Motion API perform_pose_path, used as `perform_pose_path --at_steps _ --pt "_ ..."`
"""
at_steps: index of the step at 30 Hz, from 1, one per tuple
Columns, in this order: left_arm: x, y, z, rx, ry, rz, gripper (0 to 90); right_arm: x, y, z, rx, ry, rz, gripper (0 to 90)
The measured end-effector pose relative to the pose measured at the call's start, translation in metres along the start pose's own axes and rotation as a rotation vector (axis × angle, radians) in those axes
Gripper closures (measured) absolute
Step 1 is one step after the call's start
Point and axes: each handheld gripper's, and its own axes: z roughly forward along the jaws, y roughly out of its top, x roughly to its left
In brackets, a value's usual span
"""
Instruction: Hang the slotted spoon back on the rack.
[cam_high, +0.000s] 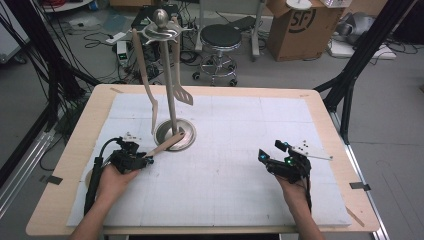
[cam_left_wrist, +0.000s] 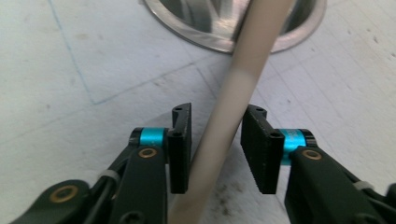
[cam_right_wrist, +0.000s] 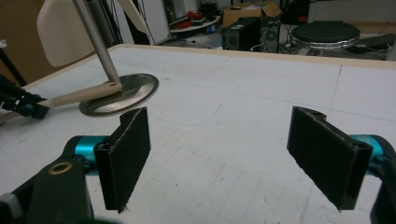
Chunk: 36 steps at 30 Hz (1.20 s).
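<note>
Beige utensil handle (cam_left_wrist: 224, 126) between left tool's (cam_left_wrist: 216, 140) part-open jaws, untouched; right tool (cam_right_wrist: 229, 154) wide.

Utensil handle (cam_high: 165, 144) on stand base (cam_high: 186, 138)

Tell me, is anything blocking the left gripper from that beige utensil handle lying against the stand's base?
Nothing visible. The handle already lies between the left gripper jaws, a gap showing beside one jaw, its far end resting on the stand's round metal base.
</note>
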Motion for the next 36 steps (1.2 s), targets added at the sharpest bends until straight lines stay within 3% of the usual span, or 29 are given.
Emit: perform_pose_path --at_steps 4,6,8,13,16,21,25,28,30,32,36 --pt "-0.004 0.0 -0.002 0.02 -0.028 0.036 72.5 -0.001 0.0 0.0 -0.002 0.0 0.002 20.4" --pt "-0.007 0.0 -0.001 0.019 -0.062 0.039 75.6 -0.001 0.0 0.0 -0.003 0.001 0.004 20.4" --pt "-0.011 -0.001 -0.001 0.013 -0.048 0.058 76.6 -0.002 0.0 0.0 -0.002 -0.001 0.006 20.4" --pt "-0.012 -0.006 -0.001 -0.025 -0.051 0.032 76.3 -0.003 -0.001 0.001 -0.003 0.002 0.005 20.4" --pt "-0.015 -0.007 0.0 -0.026 -0.026 0.065 76.4 -0.002 -0.001 0.001 0.001 0.006 0.009 20.4" --pt "-0.011 -0.008 0.002 -0.04 -0.05 0.059 76.2 -0.002 -0.001 0.001 0.002 0.007 0.011 20.4" --pt "-0.015 -0.01 0.001 -0.052 -0.041 0.099 76.9 -0.002 -0.001 0.001 0.002 0.007 0.009 20.4" --pt "-0.013 -0.01 -0.006 -0.083 -0.086 0.094 77.1 -0.002 -0.001 0.0 0.001 0.007 0.01 20.4" --pt "-0.013 -0.012 -0.01 -0.094 -0.111 0.066 77.5 -0.003 -0.001 0.0 0.0 0.006 0.012 20.4" --pt "-0.017 -0.016 -0.012 -0.12 -0.119 0.079 77.7 -0.004 -0.001 0.0 0.003 0.005 0.021 20.4" --pt "-0.024 -0.023 -0.019 -0.238 -0.147 0.082 77.7 -0.003 -0.002 0.002 0.006 0.006 0.015 20.4"
